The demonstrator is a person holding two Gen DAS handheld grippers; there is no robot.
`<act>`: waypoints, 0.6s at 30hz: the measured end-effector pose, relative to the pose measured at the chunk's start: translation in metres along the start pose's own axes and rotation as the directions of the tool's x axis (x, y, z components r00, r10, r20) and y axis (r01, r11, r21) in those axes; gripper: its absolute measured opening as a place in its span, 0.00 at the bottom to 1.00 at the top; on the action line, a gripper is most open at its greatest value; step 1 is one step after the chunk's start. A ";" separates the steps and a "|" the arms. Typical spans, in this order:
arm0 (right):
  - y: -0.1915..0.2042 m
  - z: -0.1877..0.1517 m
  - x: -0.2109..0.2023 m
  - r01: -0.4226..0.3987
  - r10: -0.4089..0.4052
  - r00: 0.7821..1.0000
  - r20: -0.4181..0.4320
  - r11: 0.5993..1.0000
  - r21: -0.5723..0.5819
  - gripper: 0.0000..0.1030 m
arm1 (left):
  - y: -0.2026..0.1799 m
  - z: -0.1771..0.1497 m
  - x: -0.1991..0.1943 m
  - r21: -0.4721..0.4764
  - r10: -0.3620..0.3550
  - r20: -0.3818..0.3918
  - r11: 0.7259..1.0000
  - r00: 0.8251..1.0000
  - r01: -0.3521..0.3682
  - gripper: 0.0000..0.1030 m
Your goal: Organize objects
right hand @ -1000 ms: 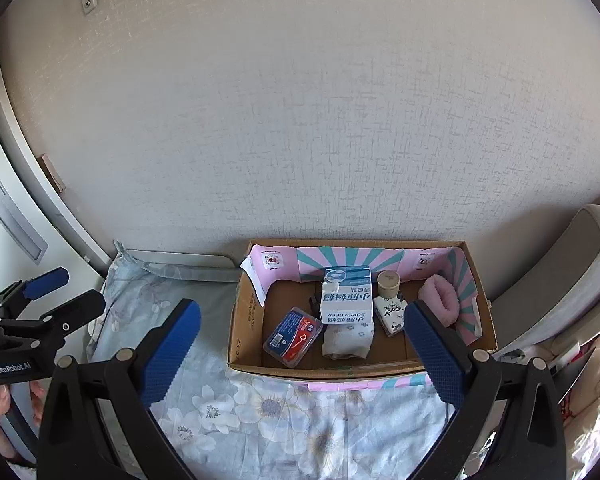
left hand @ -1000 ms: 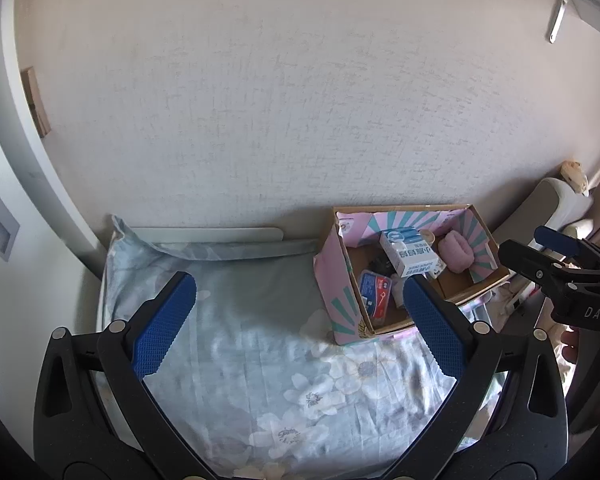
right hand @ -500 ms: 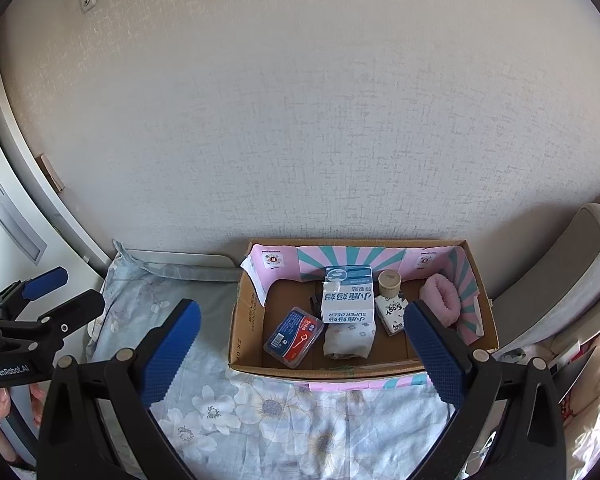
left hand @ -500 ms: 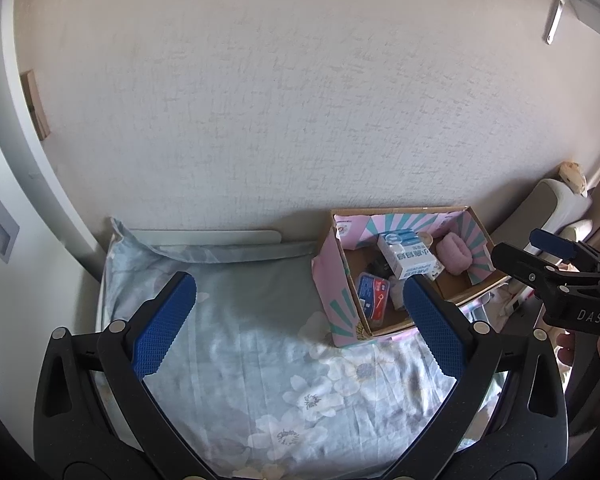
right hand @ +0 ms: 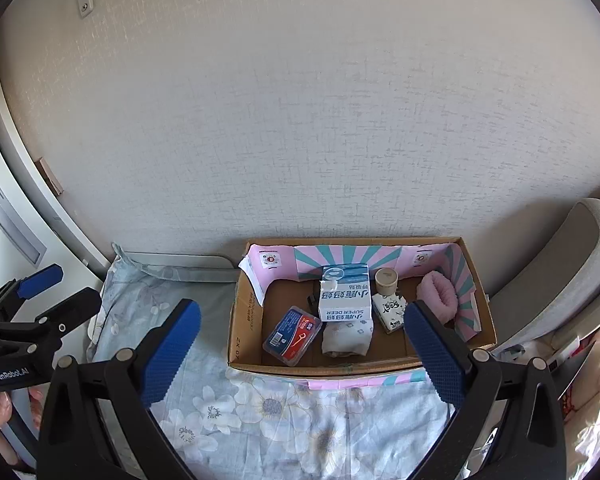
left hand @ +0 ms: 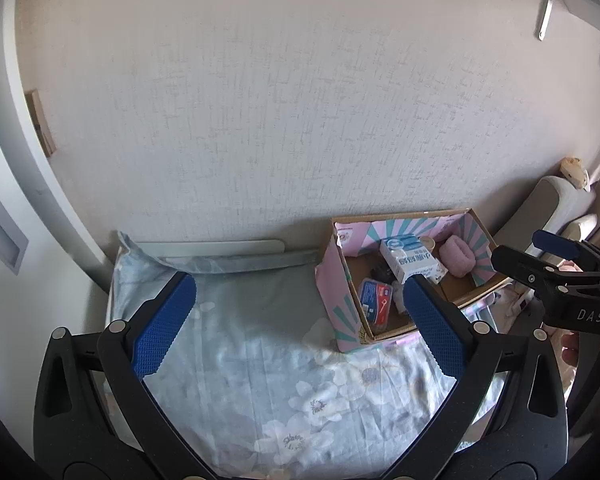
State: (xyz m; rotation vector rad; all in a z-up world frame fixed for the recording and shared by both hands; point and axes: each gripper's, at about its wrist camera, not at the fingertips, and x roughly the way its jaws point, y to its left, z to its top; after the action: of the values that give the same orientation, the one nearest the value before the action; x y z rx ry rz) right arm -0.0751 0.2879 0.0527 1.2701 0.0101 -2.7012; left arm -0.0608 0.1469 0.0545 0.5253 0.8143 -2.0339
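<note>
Two tools hang wide open and hold nothing: the left tool (left hand: 296,316) over the bare stretch of the flowered sheet (left hand: 260,360), the right tool (right hand: 300,352) squarely before the cardboard box (right hand: 244,320). Over the last second little has changed; the views have only drifted slightly, and nothing in the box has shifted. Inside the box stand a blue-and-white carton (right hand: 345,294), a red-and-blue plastic case (right hand: 292,335) lying flat to its left, a grey cloth bundle (right hand: 347,340) in front of the carton, a small capped bottle (right hand: 388,304) just beside it on the right, and a pink rolled towel (right hand: 438,296) at the right end. No loose item shows on the sheet, so this fits either objects already gathered in, or a box awaiting sorting.
</note>
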 end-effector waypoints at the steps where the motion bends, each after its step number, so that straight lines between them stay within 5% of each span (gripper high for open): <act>1: 0.000 0.000 0.000 0.000 0.000 1.000 0.001 1.000 0.000 0.98 | 0.000 0.000 -0.001 0.000 0.009 0.002 1.000 1.000 -0.009 1.00; 18: 0.003 0.000 -0.007 -0.007 0.007 1.000 0.020 1.000 -0.009 0.98 | -0.019 -0.008 -0.013 0.031 0.065 0.060 0.997 0.996 -0.067 1.00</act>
State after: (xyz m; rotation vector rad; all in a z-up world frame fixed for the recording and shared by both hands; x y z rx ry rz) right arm -0.0704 0.2863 0.0578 1.2379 0.0149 -2.7047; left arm -0.0695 0.1675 0.0639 0.5017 0.7197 -1.9954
